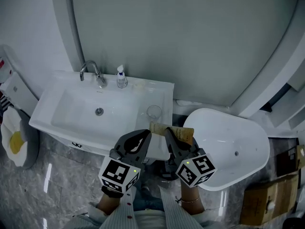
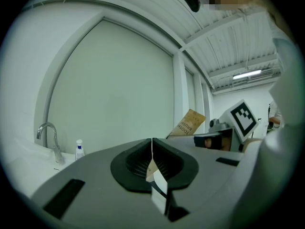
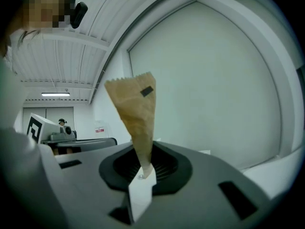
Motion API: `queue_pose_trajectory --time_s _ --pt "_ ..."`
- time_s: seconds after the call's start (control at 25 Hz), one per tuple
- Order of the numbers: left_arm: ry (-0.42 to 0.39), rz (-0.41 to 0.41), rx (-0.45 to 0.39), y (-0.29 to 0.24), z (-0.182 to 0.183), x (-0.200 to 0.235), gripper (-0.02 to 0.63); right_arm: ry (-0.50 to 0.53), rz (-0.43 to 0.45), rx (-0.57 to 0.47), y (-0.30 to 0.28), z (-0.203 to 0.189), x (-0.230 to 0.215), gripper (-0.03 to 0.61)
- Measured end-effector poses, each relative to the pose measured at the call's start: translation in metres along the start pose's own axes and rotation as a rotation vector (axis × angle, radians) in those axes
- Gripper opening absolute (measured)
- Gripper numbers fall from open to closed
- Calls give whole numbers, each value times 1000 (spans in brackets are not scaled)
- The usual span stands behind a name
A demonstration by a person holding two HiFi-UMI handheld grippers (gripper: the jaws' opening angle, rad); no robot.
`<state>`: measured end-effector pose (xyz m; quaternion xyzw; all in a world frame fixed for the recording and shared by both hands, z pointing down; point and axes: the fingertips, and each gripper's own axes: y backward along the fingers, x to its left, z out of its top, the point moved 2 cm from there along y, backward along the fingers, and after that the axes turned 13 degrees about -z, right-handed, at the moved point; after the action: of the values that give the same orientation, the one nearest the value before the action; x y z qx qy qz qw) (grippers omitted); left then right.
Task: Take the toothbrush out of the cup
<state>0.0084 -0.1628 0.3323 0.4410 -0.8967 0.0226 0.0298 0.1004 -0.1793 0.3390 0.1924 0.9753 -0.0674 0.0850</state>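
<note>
Fingers [image 2: 95, 175] of left gripper [image 1: 143, 136]: closed together, tips meeting. Clear cup [image 1: 154, 111] stands on sink [image 1: 57, 104] rim. Right gripper [image 1: 170, 133]: narrow, pinching brown toothbrush packet [image 3: 136, 118] by one end; packet out of cup, near it

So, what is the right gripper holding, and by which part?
The brown paper toothbrush packet, pinched at its narrow lower end between the jaws of the right gripper.

Cup [image 1: 154, 111] on sink [image 1: 71, 109] rim, R side; toilet [image 1: 224, 142] further R.
</note>
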Motion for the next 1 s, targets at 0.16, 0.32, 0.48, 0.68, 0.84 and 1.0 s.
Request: queue_pose_trajectory --time_s 0.16,0.32,0.48,0.68,0.84,1.0 --pt "-7 5 -10 16 2 -19 21 13 25 -10 23 2 14 51" --pt "-12 9 -25 29 5 -36 21 30 54 2 41 -3 27 51" --pt "-31 6 -30 40 11 -50 20 25 80 3 54 -4 40 51" --pt "-40 0 -27 52 17 -52 21 18 104 3 57 -3 59 51" --pt "-36 -16 -17 57 19 -47 21 23 111 10 55 -1 70 51" --pt "-38 -27 -16 60 25 -43 21 18 100 14 52 1 74 51"
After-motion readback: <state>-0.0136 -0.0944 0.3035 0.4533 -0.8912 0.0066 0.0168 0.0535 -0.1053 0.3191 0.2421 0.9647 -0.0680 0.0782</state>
